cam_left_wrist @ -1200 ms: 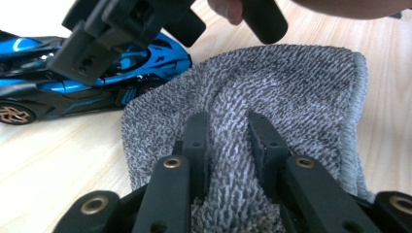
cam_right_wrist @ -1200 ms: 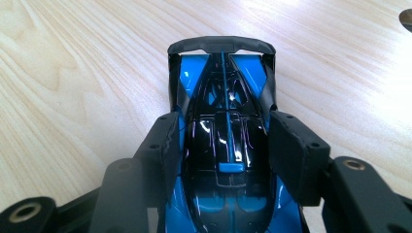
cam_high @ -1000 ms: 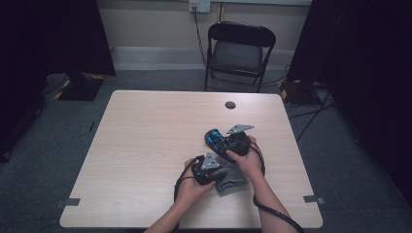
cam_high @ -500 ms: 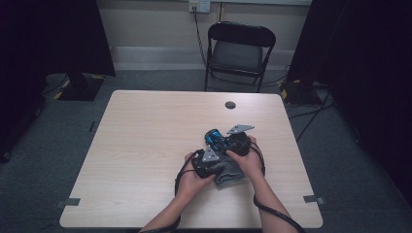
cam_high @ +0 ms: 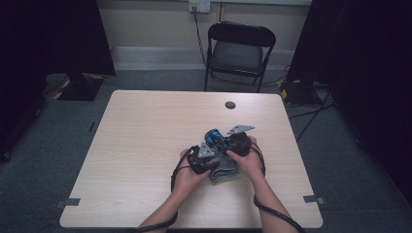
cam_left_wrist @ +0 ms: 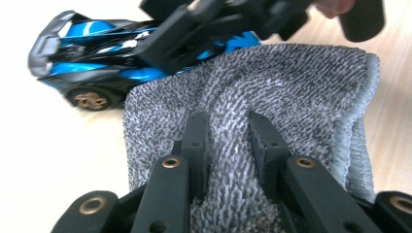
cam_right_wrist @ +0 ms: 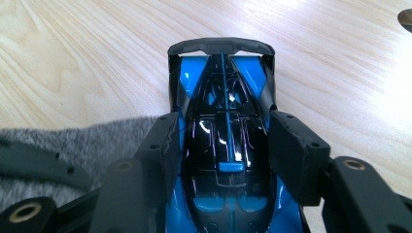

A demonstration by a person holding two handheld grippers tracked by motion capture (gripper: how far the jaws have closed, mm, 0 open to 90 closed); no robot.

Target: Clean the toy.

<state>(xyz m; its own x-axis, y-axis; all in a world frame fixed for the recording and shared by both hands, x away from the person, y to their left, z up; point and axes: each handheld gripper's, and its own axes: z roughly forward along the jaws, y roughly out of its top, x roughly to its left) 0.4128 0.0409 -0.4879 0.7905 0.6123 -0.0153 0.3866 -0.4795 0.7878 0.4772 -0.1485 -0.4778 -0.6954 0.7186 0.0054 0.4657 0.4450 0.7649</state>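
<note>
Two grippers at work on a toy car and a cloth

The right gripper (cam_right_wrist: 228,145) grasps the blue and black toy car (cam_right_wrist: 223,145) between its jaws, one pad on each side (no writing can be read on it). The left gripper (cam_left_wrist: 228,141) has its jaws clenched on a fold of the grey cloth (cam_left_wrist: 291,87), which lies just beside the car on the table (cam_high: 145,145).

**What the pictures hide**

The toy car (cam_right_wrist: 226,145) runs off the bottom edge of the right gripper view. The grey cloth (cam_left_wrist: 272,111) covers its near flank in the left gripper view (the right gripper (cam_left_wrist: 228,29) above is blurred).
</note>
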